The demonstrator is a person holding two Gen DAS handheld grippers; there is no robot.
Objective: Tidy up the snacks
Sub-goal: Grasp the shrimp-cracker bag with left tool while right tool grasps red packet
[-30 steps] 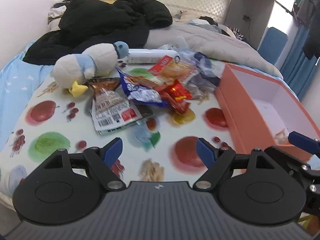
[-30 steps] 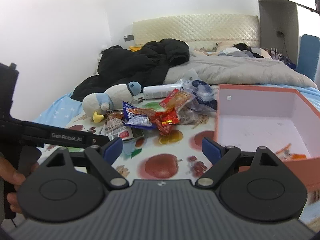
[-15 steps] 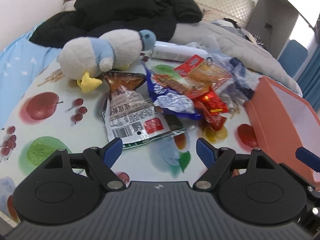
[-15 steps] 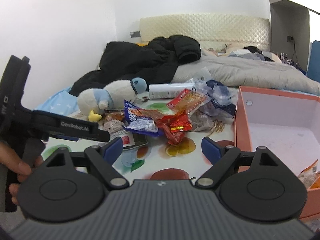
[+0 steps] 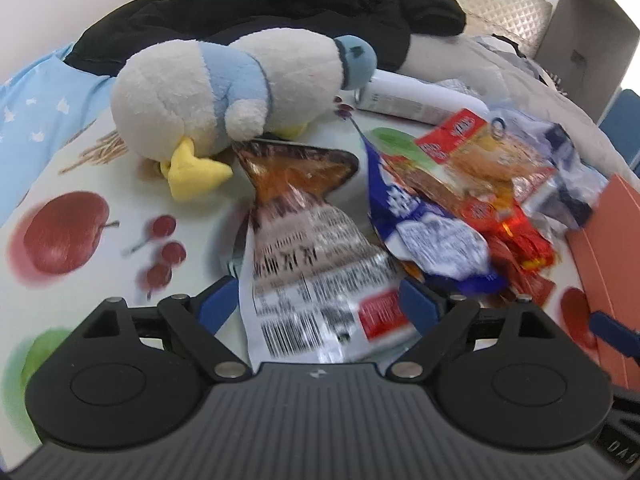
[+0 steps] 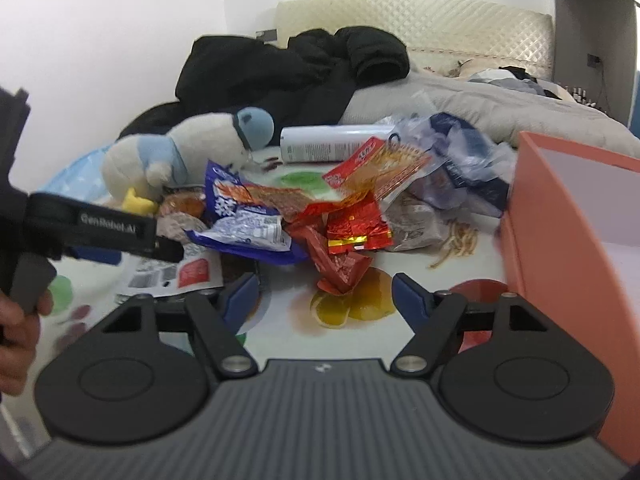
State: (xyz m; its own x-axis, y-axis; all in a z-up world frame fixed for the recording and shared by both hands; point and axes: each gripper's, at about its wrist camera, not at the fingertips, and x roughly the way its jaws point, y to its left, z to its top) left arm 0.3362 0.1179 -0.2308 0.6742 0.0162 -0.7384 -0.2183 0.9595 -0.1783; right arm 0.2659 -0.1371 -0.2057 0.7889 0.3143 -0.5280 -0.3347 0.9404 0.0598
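Your left gripper (image 5: 316, 304) hangs low over the fruit-printed bench (image 5: 68, 184), its jaws wide and just widened further. The white end of a brown-and-white snack packet (image 5: 308, 264) lies between the blue fingertips (image 5: 218, 302), but the pads do not press on it, so nothing is gripped. That packet runs from the lower middle of the left wrist frame up to a plush duck (image 5: 224, 92) in the upper left, whose yellow foot sits just beside the packet's brown end. To the right of it lies a blue-and-white packet (image 5: 424, 228), and beyond that a heap of red and orange wrappers (image 5: 516, 236). An orange box (image 5: 608, 240) stands at the right edge.

Your right gripper (image 6: 324, 296) is released too; its jaws have just been narrowing with nothing between them but the bench's printed orange slice. A crumpled red wrapper (image 6: 344, 248) lies just above its tips, at mid-frame. The snack heap spreads across the middle of the right wrist frame, with a white can (image 6: 328, 148) on its side behind it and the orange box open at the right. Your hand (image 6: 16, 332) on the left gripper's handle shows at the left edge.
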